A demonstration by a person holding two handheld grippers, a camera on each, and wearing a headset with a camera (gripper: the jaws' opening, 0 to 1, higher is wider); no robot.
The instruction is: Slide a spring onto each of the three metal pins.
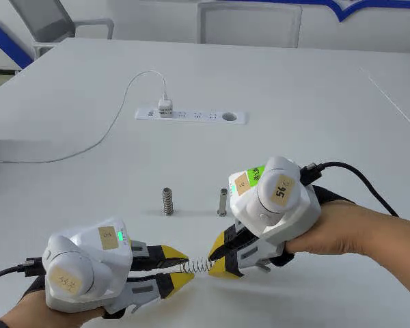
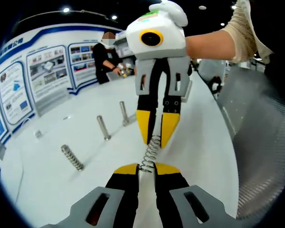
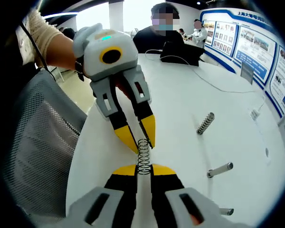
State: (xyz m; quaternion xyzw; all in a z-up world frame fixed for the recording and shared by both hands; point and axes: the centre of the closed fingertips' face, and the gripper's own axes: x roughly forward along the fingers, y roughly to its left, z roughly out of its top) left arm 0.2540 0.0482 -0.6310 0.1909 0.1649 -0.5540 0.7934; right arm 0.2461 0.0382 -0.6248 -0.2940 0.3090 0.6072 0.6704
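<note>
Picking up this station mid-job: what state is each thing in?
left gripper: shut on held spring
right gripper: shut on held spring
held spring: gripped at both ends, off the table
first pin: upright, spring on
second pin: upright, bare
third pin: upright, bare
charger: plugged into power strip

Bright, even indoor light, sharp throughout.
The white surface (image 1: 294, 102) carries only faint, soft shadows; small ceiling lights (image 2: 65, 9) flare in the left gripper view; both gripper views bow hard toward their edges, while the spring (image 3: 143, 154) at centre is crisp.
</note>
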